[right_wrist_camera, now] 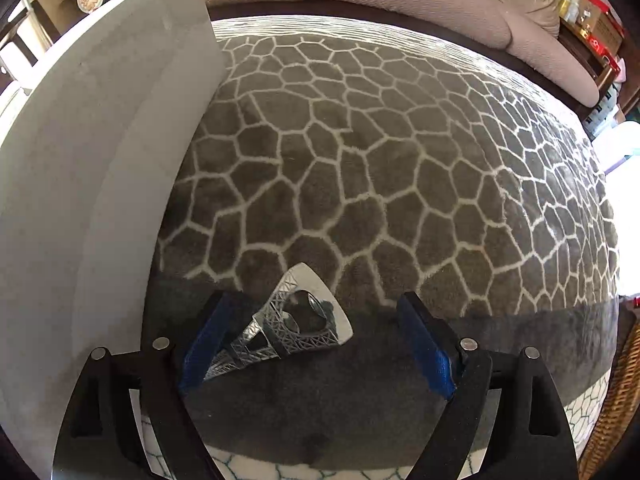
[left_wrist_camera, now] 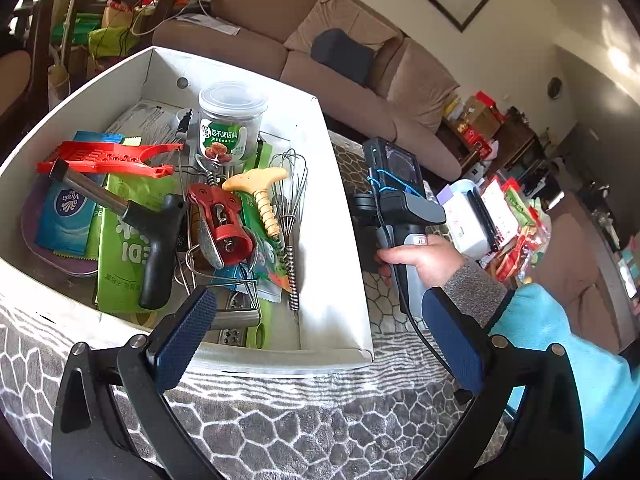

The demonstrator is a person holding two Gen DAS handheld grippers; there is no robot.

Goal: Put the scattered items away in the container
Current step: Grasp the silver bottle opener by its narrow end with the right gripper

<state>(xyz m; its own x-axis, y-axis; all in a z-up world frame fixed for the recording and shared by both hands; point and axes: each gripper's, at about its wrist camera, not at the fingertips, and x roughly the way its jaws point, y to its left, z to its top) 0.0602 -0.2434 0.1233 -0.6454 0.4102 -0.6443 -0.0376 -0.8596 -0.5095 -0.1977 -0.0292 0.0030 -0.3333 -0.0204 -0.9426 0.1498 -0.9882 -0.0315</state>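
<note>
Hovering your right gripper (right_wrist_camera: 316,340), jaws wide, over the tower-shaped opener (right_wrist_camera: 288,328): it lies between them against the left pad (right_wrist_camera: 204,344), slanting, broad end away from you.

Right gripper (right_wrist_camera: 316,340): pointing steeply down, jaws spread wide, blue pads clear of the metal.
Eiffel-tower bottle opener (right_wrist_camera: 288,328): silver, flat on the rug, lying between the jaws.
Rug (right_wrist_camera: 360,160): grey, white cell pattern.
White box (right_wrist_camera: 100,140): outer wall, left.
</note>
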